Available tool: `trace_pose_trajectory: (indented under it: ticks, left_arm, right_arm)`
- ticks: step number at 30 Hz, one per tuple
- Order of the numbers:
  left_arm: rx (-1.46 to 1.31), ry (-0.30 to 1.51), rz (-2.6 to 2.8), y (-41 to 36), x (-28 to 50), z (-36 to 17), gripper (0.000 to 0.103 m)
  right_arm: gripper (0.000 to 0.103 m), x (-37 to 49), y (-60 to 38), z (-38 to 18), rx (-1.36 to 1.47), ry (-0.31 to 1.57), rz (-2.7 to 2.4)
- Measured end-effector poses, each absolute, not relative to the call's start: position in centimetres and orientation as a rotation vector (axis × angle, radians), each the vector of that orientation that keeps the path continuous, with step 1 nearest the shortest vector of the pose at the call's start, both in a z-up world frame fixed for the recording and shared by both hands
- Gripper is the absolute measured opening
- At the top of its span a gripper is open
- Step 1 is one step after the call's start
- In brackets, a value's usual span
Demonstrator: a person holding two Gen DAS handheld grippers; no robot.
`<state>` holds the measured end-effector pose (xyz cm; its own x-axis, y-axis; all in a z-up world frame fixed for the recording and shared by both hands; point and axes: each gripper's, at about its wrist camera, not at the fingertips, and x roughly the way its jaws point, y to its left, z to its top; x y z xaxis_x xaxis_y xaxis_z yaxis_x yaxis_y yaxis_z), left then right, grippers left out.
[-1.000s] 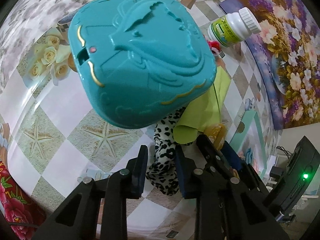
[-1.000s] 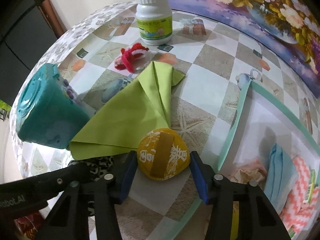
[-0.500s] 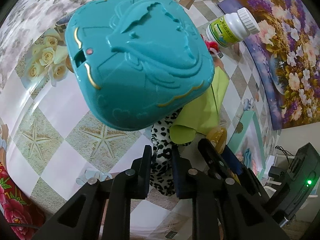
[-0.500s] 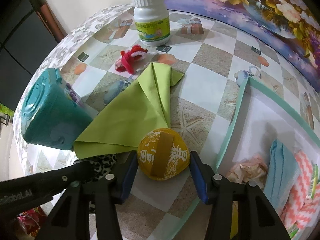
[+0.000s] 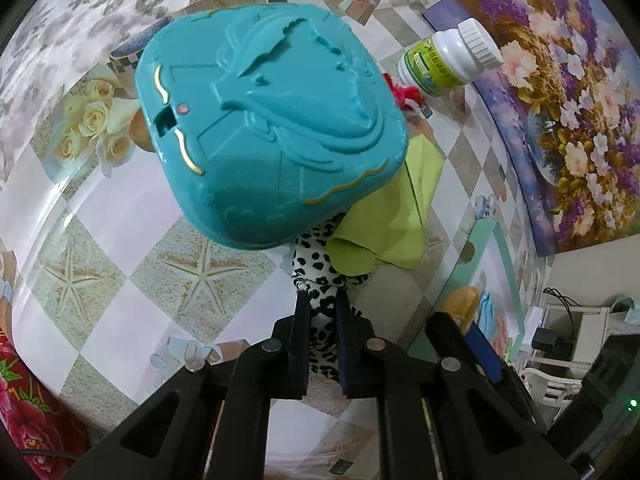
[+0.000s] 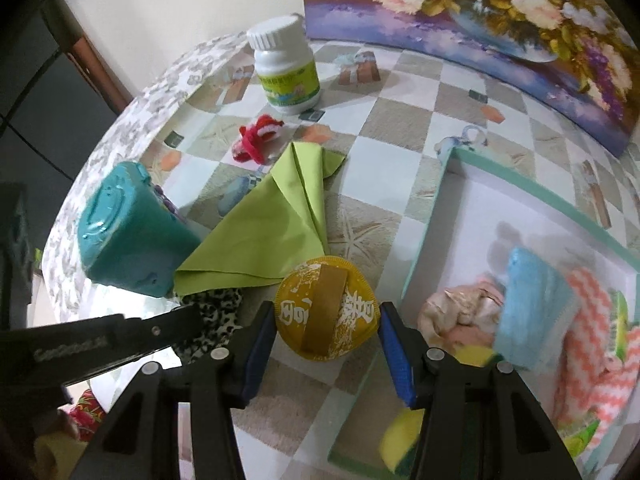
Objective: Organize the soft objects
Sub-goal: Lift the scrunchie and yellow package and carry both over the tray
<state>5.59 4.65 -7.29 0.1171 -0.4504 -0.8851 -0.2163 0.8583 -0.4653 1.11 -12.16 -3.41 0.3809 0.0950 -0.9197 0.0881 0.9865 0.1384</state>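
Checkered oilcloth with starfish and flower prints covers the table [image 6: 404, 168]; a floral painting [image 6: 520, 20] leans along its far edge.

Left gripper [image 5: 321, 304]: fingers pressed together on the near end of a leopard-print cloth [image 5: 320, 280], which lies on the table. Its far end runs under a green cloth [image 5: 384, 220] and the overhanging edge of a teal case [image 5: 272, 120]. In the right wrist view, the leopard-print cloth [image 6: 218, 312] shows beside the left gripper's arm.

Right gripper [image 6: 326, 322]: fingers spread, one on each side of a round yellow pad [image 6: 326, 312] with a brown strap and white characters. Whether the pads touch it cannot be determined. The pad rests on the table, just beside the rim of a teal-edged tray [image 6: 424, 256].

Tray contents: blue cloth [image 6: 532, 312], pink-and-white zigzag cloth [image 6: 588, 344], crumpled pinkish cloth [image 6: 456, 308], yellow sponge [image 6: 400, 444].

Green cloth [image 6: 272, 232]: folded, lying between the case [image 6: 128, 236] and the tray, its near edge touching the pad.

Farther back: a red-and-white fuzzy item [image 6: 258, 138], then a white bottle [image 6: 286, 66] with a green label, upright.
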Motion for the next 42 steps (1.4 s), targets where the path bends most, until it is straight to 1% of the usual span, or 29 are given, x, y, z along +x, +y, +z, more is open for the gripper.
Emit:
trace_pose_trajectory:
  ticks: [11, 24, 36, 42]
  left_arm:
    - [-0.572, 1.446, -0.2, 5.0, 4.7, -6.5, 0.01]
    - [-0.581, 1.338, -0.24, 6.1, 3.0, -2.7, 0.01]
    - [-0.591, 1.172, -0.321, 6.6, 2.4, 2.0, 0.01]
    - [-0.521, 1.069, -0.397, 4.7, 1.7, 4.7, 0.01]
  right_arm:
    - [0.054, -1.7, -12.9, 0.4, 0.222, 1.096, -0.039]
    - [0.054, -4.9, -14.1, 3.8, 0.259, 0.998, -0.088]
    - [0.054, -6.2, -16.0, 7.1, 0.284, 0.898, -0.12]
    - [0.054, -6.6, -17.1, 8.0, 0.307, 0.868, -0.139]
